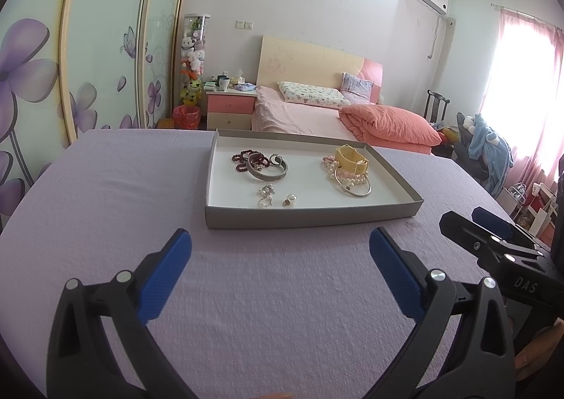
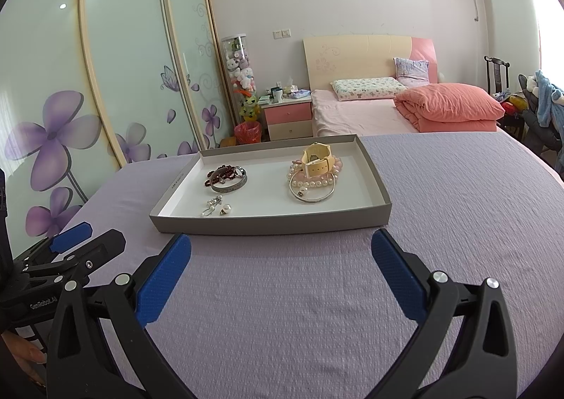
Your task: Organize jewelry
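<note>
A grey shallow tray with a white inside stands on the lilac tablecloth. Its left part holds a dark red bead bracelet and a silver bangle, with small pearl earrings in front. Its right part holds a yellow watch, a pearl bracelet and a thin silver bangle. My left gripper is open and empty, short of the tray. My right gripper is open and empty too.
The table is covered in lilac cloth. Behind it are a pink bed, a nightstand, a wardrobe with flower doors and a chair with clothes.
</note>
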The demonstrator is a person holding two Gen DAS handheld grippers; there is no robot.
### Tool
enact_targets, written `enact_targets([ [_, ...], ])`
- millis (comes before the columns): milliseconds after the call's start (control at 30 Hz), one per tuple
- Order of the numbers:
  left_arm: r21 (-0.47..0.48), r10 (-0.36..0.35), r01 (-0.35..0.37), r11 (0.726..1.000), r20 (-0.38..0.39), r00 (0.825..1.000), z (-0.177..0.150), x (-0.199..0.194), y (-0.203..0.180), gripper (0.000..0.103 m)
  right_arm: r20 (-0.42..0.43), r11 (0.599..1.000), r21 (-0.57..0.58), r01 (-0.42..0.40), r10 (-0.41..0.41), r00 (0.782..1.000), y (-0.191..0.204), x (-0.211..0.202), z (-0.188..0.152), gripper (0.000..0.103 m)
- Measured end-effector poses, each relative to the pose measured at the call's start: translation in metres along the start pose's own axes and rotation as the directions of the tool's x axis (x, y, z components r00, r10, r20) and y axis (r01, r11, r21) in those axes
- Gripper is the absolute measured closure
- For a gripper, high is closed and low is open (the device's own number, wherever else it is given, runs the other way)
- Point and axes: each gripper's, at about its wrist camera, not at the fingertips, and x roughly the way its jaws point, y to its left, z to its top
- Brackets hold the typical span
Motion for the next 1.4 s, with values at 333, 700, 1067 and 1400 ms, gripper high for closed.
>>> enact_targets([
  [333,0.0,0.005,-0.005,1.0,0.001,1.0,0.0,-0.0013,-0.0006,0.002,0.0,1.0,-0.002,-0.003,0.003,1.0,0.0024,0.0003,0.0014,0.001],
  [700,-0.001,0.005,-0.005,1.0,0.0,1.0,0.0011,-0.0014,-0.0014,0.002,0.001,1.0,-0.005,-0.005,0.005,1.0,0.0046,0.0002,0.0022,0.001],
  [1067,0.013,0.012,-0.012,1.0,0.009,1.0,0.006,-0.0034,-0.0028,0.002,0.0,1.0,-0.003,-0.004,0.004,1.0,0.0042,0.0,0.0016,0.001],
  [1400,0.011,0.01,-0.01,1.0,-0.002,1.0,0.007,-0.0025,-0.0042,0.002,0.001,1.0,-0.005,-0.004,0.004,1.0,0.0046,-0.0001,0.0021,0.001],
])
